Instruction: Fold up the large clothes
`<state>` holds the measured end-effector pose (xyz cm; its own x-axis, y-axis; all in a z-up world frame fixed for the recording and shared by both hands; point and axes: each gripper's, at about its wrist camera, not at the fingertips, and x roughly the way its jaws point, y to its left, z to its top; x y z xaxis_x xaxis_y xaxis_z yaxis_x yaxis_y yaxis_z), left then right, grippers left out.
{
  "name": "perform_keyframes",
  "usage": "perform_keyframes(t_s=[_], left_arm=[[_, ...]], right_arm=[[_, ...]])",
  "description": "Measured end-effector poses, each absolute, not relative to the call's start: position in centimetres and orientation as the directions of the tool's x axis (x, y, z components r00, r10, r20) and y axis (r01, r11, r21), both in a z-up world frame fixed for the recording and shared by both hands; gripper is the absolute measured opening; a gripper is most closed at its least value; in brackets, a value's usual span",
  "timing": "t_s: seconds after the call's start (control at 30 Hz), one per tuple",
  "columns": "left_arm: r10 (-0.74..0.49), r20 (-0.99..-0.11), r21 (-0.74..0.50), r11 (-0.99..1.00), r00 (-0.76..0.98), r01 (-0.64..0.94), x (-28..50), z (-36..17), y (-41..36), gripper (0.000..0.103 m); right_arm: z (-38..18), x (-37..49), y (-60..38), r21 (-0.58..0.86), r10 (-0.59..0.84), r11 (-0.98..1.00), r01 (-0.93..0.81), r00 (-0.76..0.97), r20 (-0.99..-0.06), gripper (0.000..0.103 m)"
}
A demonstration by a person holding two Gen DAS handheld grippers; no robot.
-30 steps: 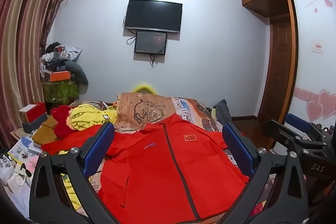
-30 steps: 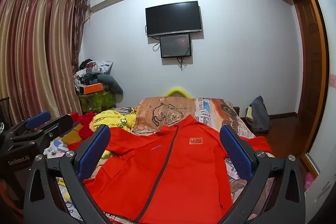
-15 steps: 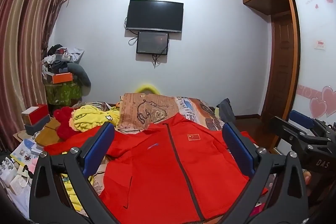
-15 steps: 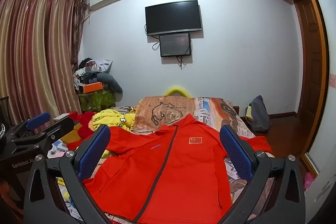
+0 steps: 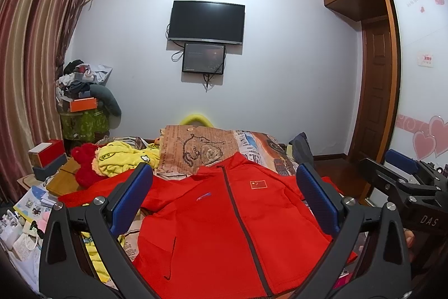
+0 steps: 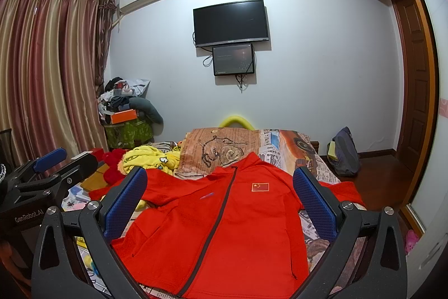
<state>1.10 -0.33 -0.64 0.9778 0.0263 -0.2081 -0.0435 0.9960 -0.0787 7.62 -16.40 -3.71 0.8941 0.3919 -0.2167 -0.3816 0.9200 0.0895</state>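
A large red zip jacket point(image 5: 224, 229) with a small flag patch lies spread face up on the bed, sleeves out to both sides; it also shows in the right wrist view point(image 6: 221, 229). My left gripper point(image 5: 224, 198) is open and empty, held above the jacket's front. My right gripper point(image 6: 221, 195) is open and empty, also above the jacket. Each gripper appears at the edge of the other's view: the right one point(image 5: 403, 181) and the left one point(image 6: 47, 175).
A newspaper-print bed cover point(image 5: 252, 142) lies under the jacket. A yellow garment point(image 5: 123, 159) and a red plush point(image 5: 84, 164) lie at the bed's left. Boxes and papers point(image 5: 47, 159) crowd the left side. A dark bag point(image 6: 344, 153) sits on the floor by the door.
Both grippers have shifted slightly, the left view rising and drifting a little. The jacket has not moved and both grippers stay open.
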Motion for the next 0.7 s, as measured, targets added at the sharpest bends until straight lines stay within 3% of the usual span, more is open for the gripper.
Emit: perform_keyframes(t_s=[0.7], left_arm=[[0.019, -0.211, -0.079, 0.996, 0.977, -0.037, 1.35, -0.73, -0.39, 0.103]], right_arm=[[-4.16, 8.14, -16.66, 0.101, 0.392, 0.92, -0.378, 0.891, -0.231, 0.103]])
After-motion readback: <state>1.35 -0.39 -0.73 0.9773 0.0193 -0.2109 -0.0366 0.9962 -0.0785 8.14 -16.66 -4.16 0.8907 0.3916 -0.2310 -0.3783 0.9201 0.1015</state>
